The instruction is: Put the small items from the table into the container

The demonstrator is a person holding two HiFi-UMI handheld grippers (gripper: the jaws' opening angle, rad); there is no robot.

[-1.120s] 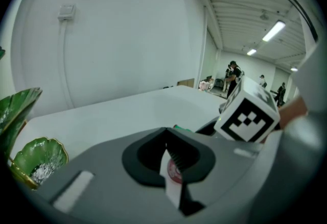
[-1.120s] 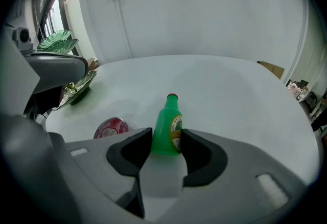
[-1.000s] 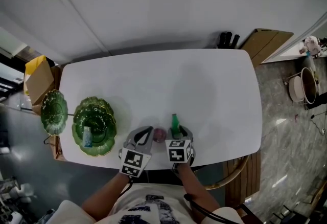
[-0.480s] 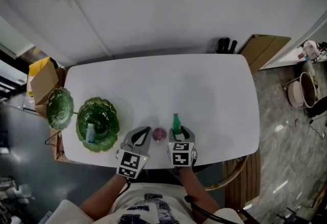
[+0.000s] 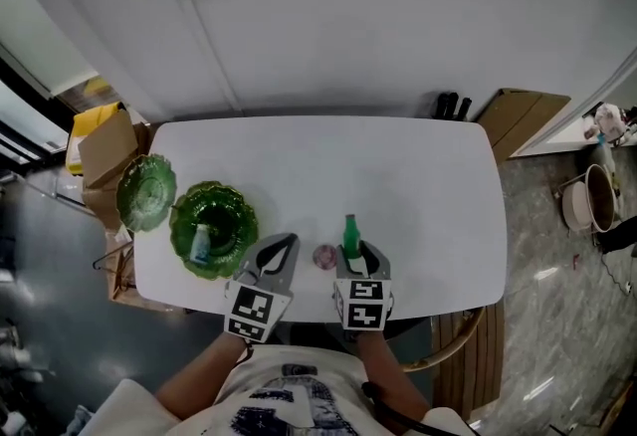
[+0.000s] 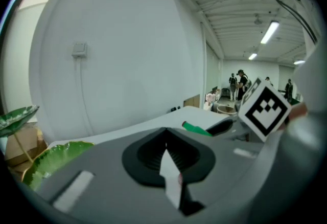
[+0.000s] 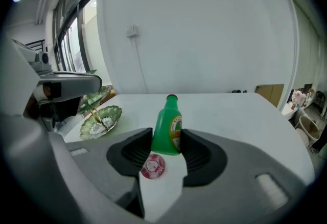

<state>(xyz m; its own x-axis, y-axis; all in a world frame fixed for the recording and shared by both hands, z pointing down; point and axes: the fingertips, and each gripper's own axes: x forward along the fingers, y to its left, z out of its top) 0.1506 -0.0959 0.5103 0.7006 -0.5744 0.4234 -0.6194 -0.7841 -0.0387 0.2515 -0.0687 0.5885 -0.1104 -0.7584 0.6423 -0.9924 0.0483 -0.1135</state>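
Note:
On the white table (image 5: 418, 185) my right gripper (image 5: 351, 251) is shut on a small green bottle (image 5: 350, 234), which stands upright between its jaws (image 7: 167, 131). A pink round item (image 5: 324, 256) lies on the table just left of that gripper; it also shows below the jaws (image 7: 153, 165). My left gripper (image 5: 283, 246) hovers beside it, shut with nothing held (image 6: 164, 138). A green leaf-shaped dish (image 5: 213, 228) at the table's left end holds a small pale-blue item (image 5: 202, 243).
A smaller green leaf dish (image 5: 146, 191) rises beside the big one at the table's left edge. Cardboard boxes (image 5: 105, 145) stand on the floor to the left. A chair (image 5: 448, 344) is tucked at the front right. The wall runs behind the table.
Both grippers have risen near the table's front edge, the right one carrying the green bottle up. The pink item has stayed on the table.

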